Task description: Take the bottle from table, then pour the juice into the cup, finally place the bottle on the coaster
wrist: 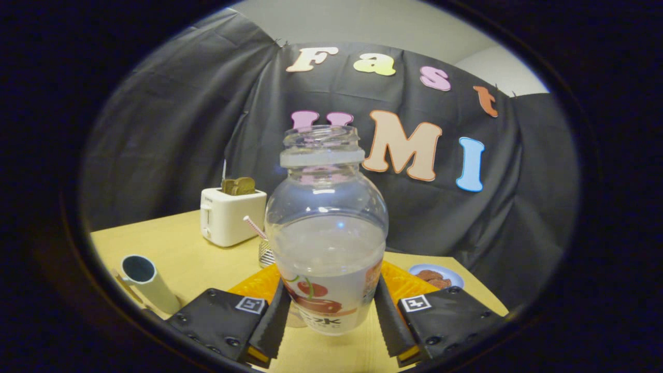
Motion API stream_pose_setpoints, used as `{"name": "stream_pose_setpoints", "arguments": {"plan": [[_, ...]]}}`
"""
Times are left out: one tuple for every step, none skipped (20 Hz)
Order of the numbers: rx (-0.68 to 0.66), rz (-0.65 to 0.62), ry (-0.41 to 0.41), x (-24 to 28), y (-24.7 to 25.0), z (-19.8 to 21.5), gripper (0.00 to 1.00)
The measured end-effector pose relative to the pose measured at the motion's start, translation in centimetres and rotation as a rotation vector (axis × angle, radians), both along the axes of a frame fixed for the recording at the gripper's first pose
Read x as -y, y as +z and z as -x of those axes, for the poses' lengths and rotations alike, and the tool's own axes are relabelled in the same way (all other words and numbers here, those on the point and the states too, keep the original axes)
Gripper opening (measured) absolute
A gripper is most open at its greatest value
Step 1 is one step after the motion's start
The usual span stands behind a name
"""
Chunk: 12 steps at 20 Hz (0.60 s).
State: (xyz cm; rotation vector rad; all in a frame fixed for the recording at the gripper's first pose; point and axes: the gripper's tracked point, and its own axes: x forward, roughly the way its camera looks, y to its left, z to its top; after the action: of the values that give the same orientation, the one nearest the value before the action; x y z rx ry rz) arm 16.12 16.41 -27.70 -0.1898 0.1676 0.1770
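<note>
A clear plastic bottle (326,243) with no cap stands upright between my two fingers, about half full of whitish juice, with a cherry label low on its body. My gripper (329,317) is shut on the bottle's lower part, the left pad (272,324) and the right pad (389,321) pressing its sides. The bottle's base seems to hang a little above the table (176,243). Just behind the bottle lies an orange coaster (406,284), showing on both sides of it. A glass cup (265,254) with a striped straw (254,226) peeks out behind the bottle's left side.
A white toaster (230,216) with bread slices in it stands further back to the left. A white tube with a dark opening (147,282) lies left of my left finger. A blue plate of cookies (436,276) sits beyond my right finger near the table's edge.
</note>
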Motion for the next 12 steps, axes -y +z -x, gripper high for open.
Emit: {"name": "stream_pose_setpoints", "arguments": {"plan": [[0.008,-0.004,0.001,-0.2,-0.2,-0.4,0.80],[0.011,-0.006,-0.005,-0.2,-0.3,-1.0,0.80],[0.012,-0.011,-0.013,-0.3,-0.6,-1.4,0.80],[0.014,-0.017,-0.020,-0.4,-0.8,-1.9,0.80],[0.011,-0.024,-0.024,-0.6,-1.1,-2.2,0.80],[0.002,-0.036,-0.021,-1.0,-1.6,-2.5,0.80],[-0.011,-0.055,-0.013,-1.5,-2.2,-2.8,0.80],[-0.024,-0.074,-0.001,-2.1,-2.8,-3.0,0.80],[-0.035,-0.090,0.008,-2.5,-3.4,-3.3,0.80],[-0.046,-0.105,0.018,-2.9,-4.0,-3.7,0.80],[-0.062,-0.119,0.022,-3.1,-4.8,-4.0,0.80],[-0.077,-0.131,0.026,-3.4,-5.5,-4.4,0.80]]}}
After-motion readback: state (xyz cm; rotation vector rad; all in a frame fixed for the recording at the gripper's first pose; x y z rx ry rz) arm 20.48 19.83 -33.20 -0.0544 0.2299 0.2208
